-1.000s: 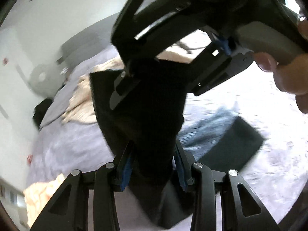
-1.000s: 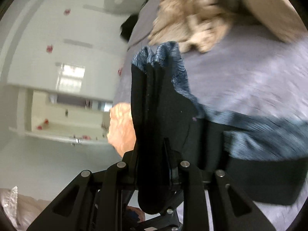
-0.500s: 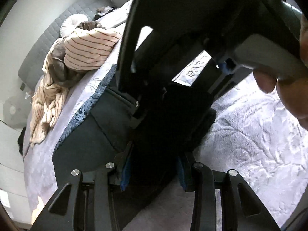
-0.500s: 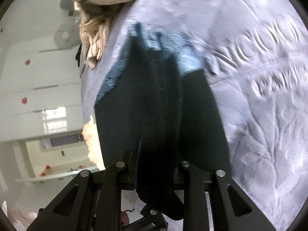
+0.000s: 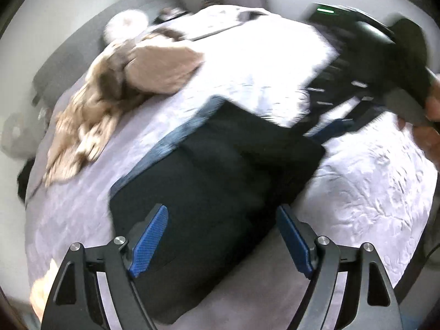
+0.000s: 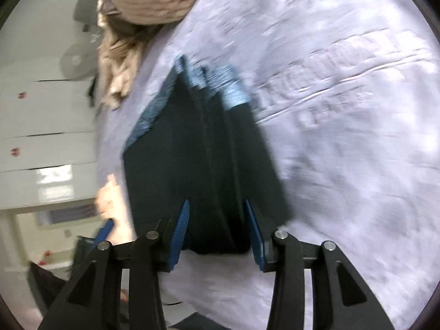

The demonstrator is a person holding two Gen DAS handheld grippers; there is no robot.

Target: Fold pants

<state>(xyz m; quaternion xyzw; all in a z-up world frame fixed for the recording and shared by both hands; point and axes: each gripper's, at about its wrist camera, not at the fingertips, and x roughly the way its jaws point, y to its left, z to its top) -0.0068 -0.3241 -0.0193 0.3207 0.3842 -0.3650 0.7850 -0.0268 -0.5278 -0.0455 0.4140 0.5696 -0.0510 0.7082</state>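
Note:
The black pants [image 5: 217, 181] lie folded into a flat rectangle on the pale lilac bedspread [image 5: 365, 181], with a blue patterned waistband edge [image 5: 170, 140] along the far side. My left gripper [image 5: 222, 220] is open and empty just above the near edge of the pants. My right gripper [image 6: 217, 214] is open, its blue pads either side of the near end of the pants [image 6: 203, 165] without gripping. The right gripper also shows in the left wrist view [image 5: 357, 82], at the far right corner of the pants.
A heap of beige and striped clothes [image 5: 115, 90] lies on the bed beyond the pants; it also shows in the right wrist view [image 6: 137, 13]. A grey headboard [image 5: 82, 41] stands at the back. White cupboards [image 6: 41, 126] stand left of the bed.
Both grippers held the pants up and laid them down folded on the bed. Both have now opened and let go, and they have drawn back a little.

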